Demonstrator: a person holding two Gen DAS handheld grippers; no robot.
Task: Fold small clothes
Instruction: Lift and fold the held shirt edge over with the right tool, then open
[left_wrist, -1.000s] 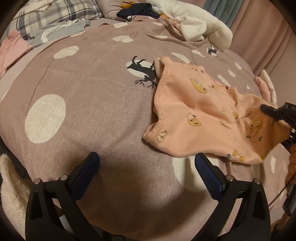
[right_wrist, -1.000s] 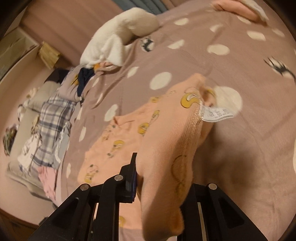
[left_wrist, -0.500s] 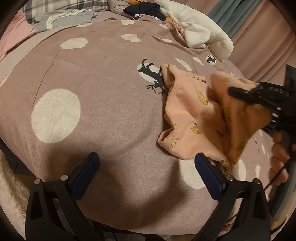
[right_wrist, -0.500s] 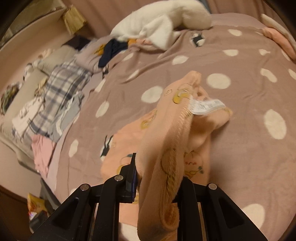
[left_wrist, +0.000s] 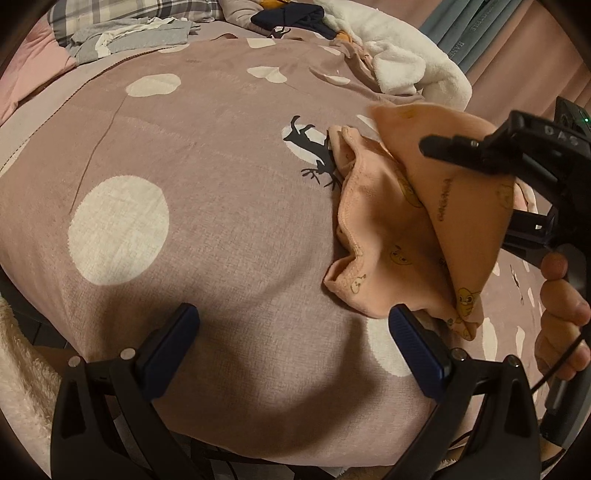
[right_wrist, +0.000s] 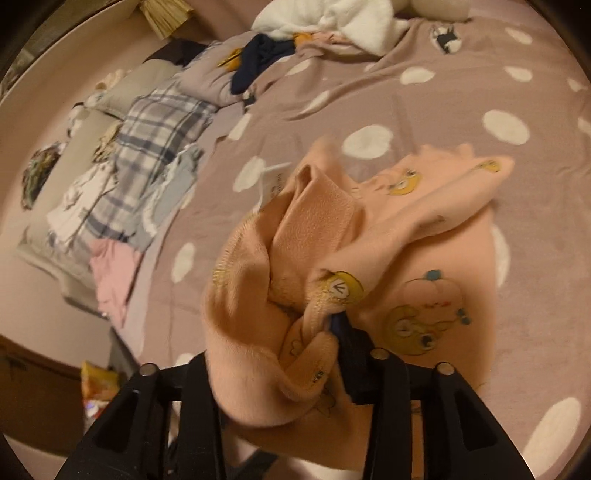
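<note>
1. My left tongs (left_wrist: 295, 343) are spread wide with nothing between the blue pads, hovering low over the bed (left_wrist: 207, 206), just beside the near hem of the garment.
2. The peach baby garment (left_wrist: 384, 236) sits right of centre on the bed, its far edge touching the black deer print (left_wrist: 314, 155). It is soft fleece-like cloth with small yellow cartoon characters and a stitched, wavy hem.
3. My right tongs (left_wrist: 476, 151) are clamped on one end of the garment and hold that end raised above the part lying flat, so the cloth drapes in a fold over itself.
4. From the right wrist, the bunched cloth (right_wrist: 295, 295) swallows the tongs; only a dark tip shows by the hem, so I judge the grip mostly from the left view.
5. A white care label (right_wrist: 273, 184) sticks out at the far side of the raised part, though that view is blurred.
6. The bedspread is mauve with white spots; a plaid cloth (right_wrist: 147, 147) and a white fluffy blanket (left_wrist: 410, 66) lie well apart from the garment.
</note>
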